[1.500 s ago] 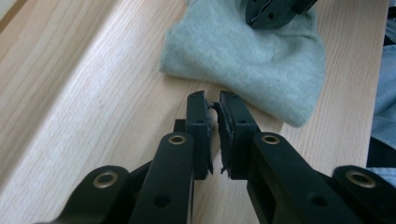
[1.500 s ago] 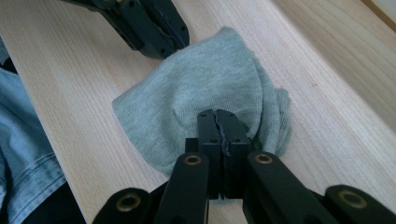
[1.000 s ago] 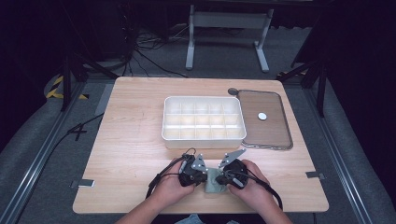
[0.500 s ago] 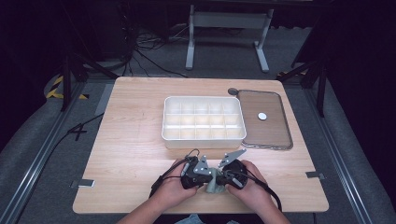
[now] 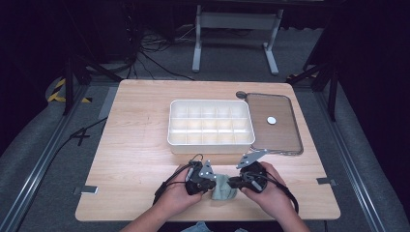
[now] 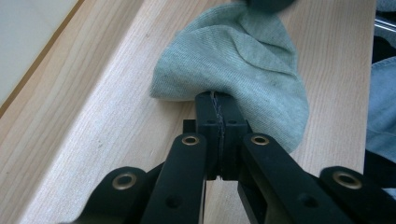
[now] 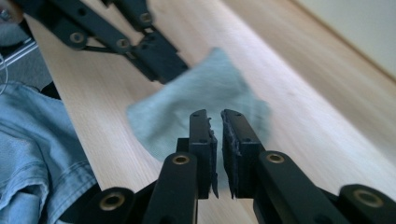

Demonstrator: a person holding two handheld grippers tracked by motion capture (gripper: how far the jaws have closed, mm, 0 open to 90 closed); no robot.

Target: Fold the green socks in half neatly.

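Note:
A small grey-green sock [image 5: 223,189] lies crumpled on the wooden table [image 5: 140,145] near its front edge, between my two grippers. My left gripper [image 5: 214,186] is shut on the sock's near edge; in the left gripper view the jaws [image 6: 216,100] meet with the knit fabric [image 6: 233,60] pinched between them. My right gripper [image 5: 233,183] faces it from the right. Its jaws have just been opening: in the right gripper view they [image 7: 219,119] stand a narrow gap apart with nothing between them, just above the sock [image 7: 196,91]. The left gripper [image 7: 161,67] shows beyond the sock.
A white tray [image 5: 211,143] with several compartments stands mid-table. To its right lies a flat brown lid [image 5: 280,137] with a small white disc [image 5: 271,120] on it. Blue denim [image 7: 32,149] shows past the table's near edge.
My right gripper has risen slightly and drawn back off the sock, its jaws parting a little. The left gripper has kept still, holding the sock.

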